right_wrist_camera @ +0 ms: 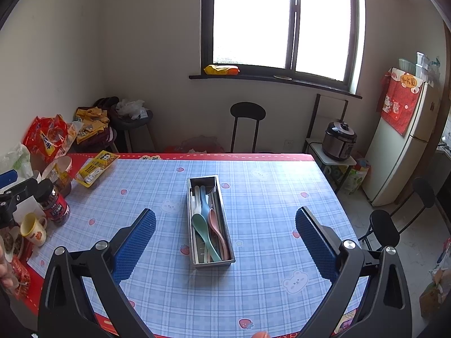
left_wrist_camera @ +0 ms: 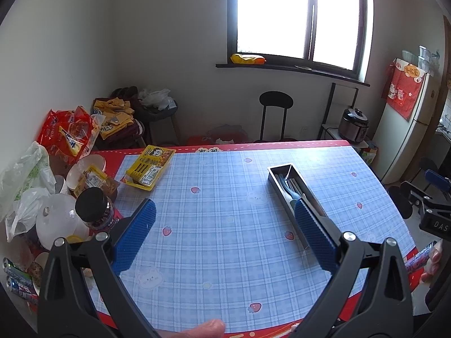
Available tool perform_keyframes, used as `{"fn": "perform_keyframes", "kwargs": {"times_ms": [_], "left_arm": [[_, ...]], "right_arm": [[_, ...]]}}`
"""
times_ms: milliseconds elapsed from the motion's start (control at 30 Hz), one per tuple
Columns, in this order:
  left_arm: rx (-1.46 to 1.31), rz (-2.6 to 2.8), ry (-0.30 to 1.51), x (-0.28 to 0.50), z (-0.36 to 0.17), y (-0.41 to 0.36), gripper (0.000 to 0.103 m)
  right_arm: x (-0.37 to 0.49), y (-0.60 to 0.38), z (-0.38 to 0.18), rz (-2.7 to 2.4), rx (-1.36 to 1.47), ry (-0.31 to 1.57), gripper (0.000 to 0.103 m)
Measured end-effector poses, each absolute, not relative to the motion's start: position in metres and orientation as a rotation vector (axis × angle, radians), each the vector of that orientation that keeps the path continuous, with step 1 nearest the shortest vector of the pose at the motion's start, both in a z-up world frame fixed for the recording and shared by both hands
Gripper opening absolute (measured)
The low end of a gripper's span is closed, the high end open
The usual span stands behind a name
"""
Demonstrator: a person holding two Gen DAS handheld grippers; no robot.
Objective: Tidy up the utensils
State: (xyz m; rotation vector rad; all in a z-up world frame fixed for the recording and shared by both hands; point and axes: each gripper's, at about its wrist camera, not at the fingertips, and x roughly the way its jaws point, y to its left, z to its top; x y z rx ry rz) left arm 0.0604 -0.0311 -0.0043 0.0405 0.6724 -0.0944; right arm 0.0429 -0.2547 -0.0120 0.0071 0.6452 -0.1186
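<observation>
A long steel utensil tray lies on the blue checked tablecloth. Inside it are a green spoon, a pink spoon, a blue spoon, a white one and dark chopsticks. My right gripper hovers above the tray's near end, open, nothing between its blue pads. The left wrist view shows the same tray to the right, partly hidden behind the right pad. My left gripper is open over bare cloth, left of the tray.
The table's left edge is crowded: a dark-lidded jar, a yellow mug, a yellow snack pack, bowls, plastic bags and cans. Stools, a rice cooker and a fridge stand beyond the table.
</observation>
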Motion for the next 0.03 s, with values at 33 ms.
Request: {"fn": "perform_keyframes", "kwargs": {"times_ms": [33], "left_arm": [[0.039,-0.093,0.673,0.0604,-0.0045,-0.0310,0.097]], "right_arm": [[0.0429,-0.2548,-0.0123,-0.119,0.007,0.646,0.097]]}}
